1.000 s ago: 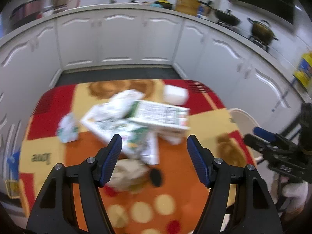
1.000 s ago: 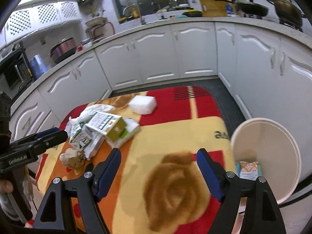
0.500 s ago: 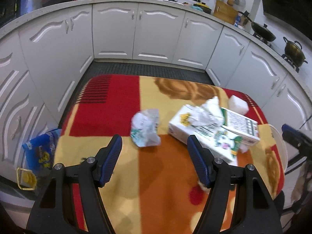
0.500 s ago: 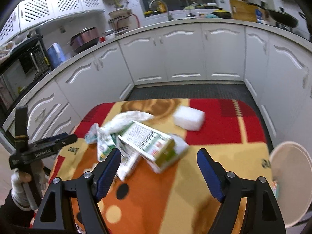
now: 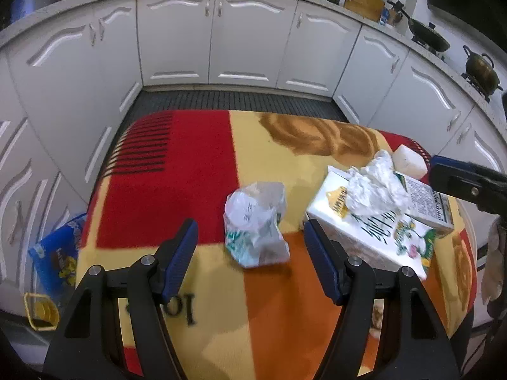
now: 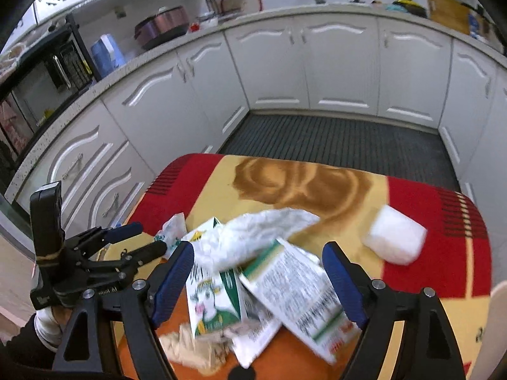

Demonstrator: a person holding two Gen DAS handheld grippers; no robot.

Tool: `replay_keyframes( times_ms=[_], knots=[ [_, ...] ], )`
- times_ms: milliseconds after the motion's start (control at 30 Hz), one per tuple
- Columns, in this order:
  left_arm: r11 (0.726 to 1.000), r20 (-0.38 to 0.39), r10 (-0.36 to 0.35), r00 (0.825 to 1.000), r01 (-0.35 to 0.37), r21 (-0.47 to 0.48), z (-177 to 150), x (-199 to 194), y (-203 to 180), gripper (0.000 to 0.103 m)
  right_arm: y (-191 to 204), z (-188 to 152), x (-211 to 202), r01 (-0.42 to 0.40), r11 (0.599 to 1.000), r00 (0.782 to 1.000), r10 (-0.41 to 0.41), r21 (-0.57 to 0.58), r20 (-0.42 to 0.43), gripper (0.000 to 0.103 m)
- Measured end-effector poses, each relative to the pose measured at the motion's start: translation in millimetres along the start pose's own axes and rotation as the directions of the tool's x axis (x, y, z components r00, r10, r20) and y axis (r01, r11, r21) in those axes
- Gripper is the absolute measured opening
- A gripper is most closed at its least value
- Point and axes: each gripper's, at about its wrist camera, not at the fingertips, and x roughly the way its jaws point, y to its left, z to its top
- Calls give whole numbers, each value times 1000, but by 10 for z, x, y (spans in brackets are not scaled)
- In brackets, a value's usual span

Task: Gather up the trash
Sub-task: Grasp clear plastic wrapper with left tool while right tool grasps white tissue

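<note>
Approaching: we judged the step in hand to be lining each gripper up over its own piece of trash on the worktop (image 5: 196, 171).
Left fingers: the left gripper (image 5: 250, 262) stood released, nothing clamped; the crumpled plastic bag (image 5: 255, 224) lay just ahead, between its fingers (image 5: 179, 261).
Right fingers: the right gripper (image 6: 258, 280) had just been widening, empty; the printed carton (image 6: 301, 294) and the milk carton (image 6: 212, 297) lay between and beyond its fingers (image 6: 343, 281).
Advice: we thought it best to straddle one item only, since tissue (image 6: 253, 237) overlapped the cartons.
Bin: the white bin rim (image 6: 494, 319) showed right of the right fingers.
</note>
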Motion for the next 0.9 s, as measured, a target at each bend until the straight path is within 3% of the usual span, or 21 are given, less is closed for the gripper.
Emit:
replay_keyframes(
  times_ms=[167, 233, 267, 300, 400, 633, 900],
  knots=[
    [999, -32, -36, 999, 36, 9, 82, 197, 3, 66, 4, 172, 385, 1, 1000, 994, -3, -18, -105, 81],
    [999, -34, -49, 998, 49, 2, 83, 242, 1, 56, -16, 179, 494, -3, 1000, 991, -1, -27, -132, 80],
    [999, -38, -51, 998, 51, 1, 84, 265, -1, 43, -12, 178, 534, -2, 999, 990, -3, -33, -141, 68],
    [999, -47, -48, 998, 48, 2, 81, 290, 0, 38, -3, 170, 577, -4, 999, 988, -3, -41, -152, 47],
    [999, -51, -47, 998, 48, 6, 55, 325, -12, 28, 36, 157, 634, -4, 998, 989, -6, -67, -149, 30],
    [997, 20, -66, 998, 67, -28, 128, 15, 6, 24, 59, 209, 142, -62, 997, 998, 63, -50, 14, 26],
    [995, 91, -103, 991, 102, 21, 164, -391, -315, 24, 42, 42, -383, -72, 997, 991, 76, -40, 114, 26]
  ],
)
